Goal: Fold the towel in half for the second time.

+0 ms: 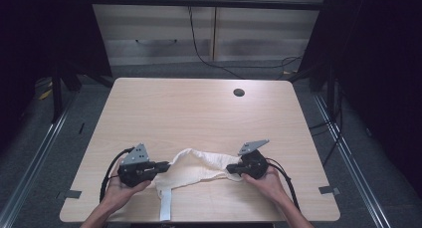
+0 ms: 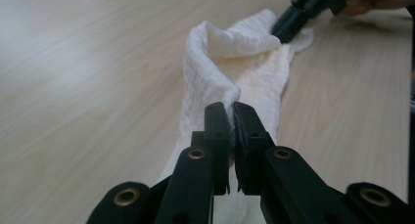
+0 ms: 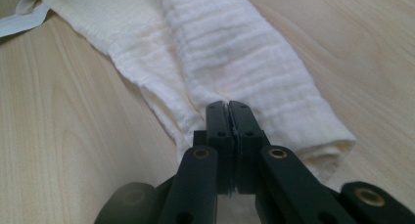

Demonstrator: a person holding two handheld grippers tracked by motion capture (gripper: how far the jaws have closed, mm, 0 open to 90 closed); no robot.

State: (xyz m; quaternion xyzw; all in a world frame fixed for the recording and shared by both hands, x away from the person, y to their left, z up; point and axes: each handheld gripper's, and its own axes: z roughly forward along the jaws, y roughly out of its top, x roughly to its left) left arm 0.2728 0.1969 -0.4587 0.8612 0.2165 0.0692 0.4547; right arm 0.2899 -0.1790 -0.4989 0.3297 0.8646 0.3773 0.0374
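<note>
A crumpled cream-white waffle-weave cloth [image 1: 196,171] lies on the near half of a pale wooden table [image 1: 199,108], well in front of the round dark cable hole [image 1: 239,92]. The left gripper [image 1: 163,166], held in a person's hand, has its black jaws pinched together on the cloth's left end. The right gripper [image 1: 232,169] has its jaws clamped on the right end. Between them the cloth arches up slightly. A flat white strap [image 1: 164,205] trails from the cloth toward the table's near edge.

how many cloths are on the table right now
1. A single white cloth lies near the table's front edge, pinched at one end by the left gripper and at the other by the right gripper.
</note>
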